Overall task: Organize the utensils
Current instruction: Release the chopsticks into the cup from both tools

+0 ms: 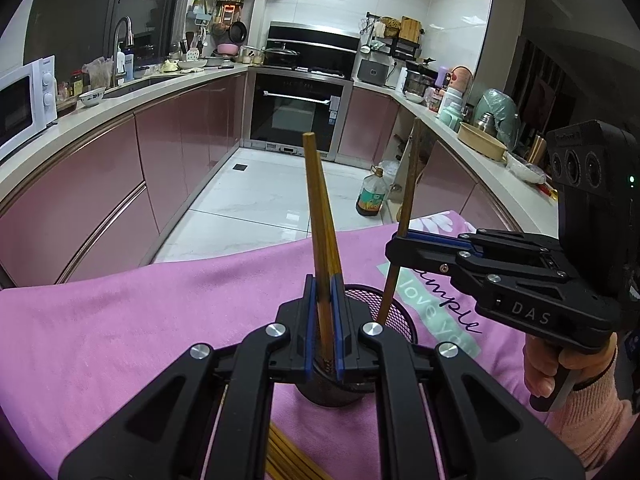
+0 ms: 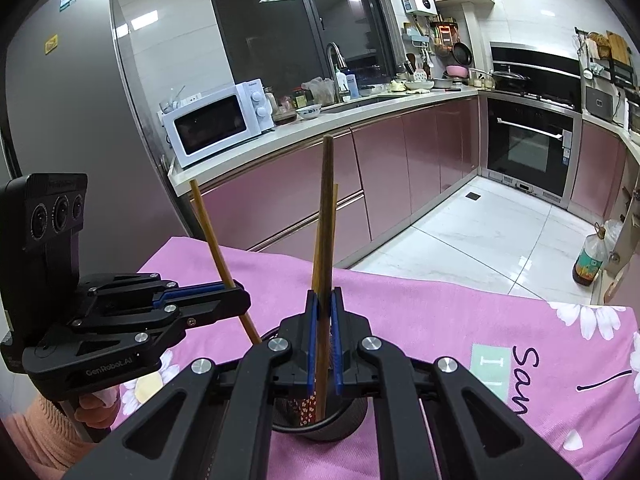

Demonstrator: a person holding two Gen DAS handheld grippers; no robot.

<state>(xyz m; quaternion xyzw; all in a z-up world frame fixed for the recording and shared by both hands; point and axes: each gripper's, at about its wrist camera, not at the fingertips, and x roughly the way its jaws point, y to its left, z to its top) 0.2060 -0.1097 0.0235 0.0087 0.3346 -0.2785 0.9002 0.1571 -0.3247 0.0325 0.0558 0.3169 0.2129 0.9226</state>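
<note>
My left tongs point(image 1: 324, 320) and right tongs point(image 2: 324, 334) each clamp chopsticks point(image 1: 320, 220) upright, tips in the mesh holder point(image 1: 396, 312). Only the left view shows spare chopsticks point(image 1: 286, 458) on the table.

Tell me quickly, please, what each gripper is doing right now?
Left gripper: closed on a light wooden chopstick, lower end in the mesh holder.
Right gripper: closed on a darker wooden chopstick over the same holder.

Matt wooden chopsticks point(image 1: 316, 216) stand in a black metal-mesh holder point(image 1: 394, 312) on soft pink cloth point(image 1: 140, 320), gripped by matt black plastic tongs point(image 1: 324, 332) with blue pads and shiny metal bolts.
</note>
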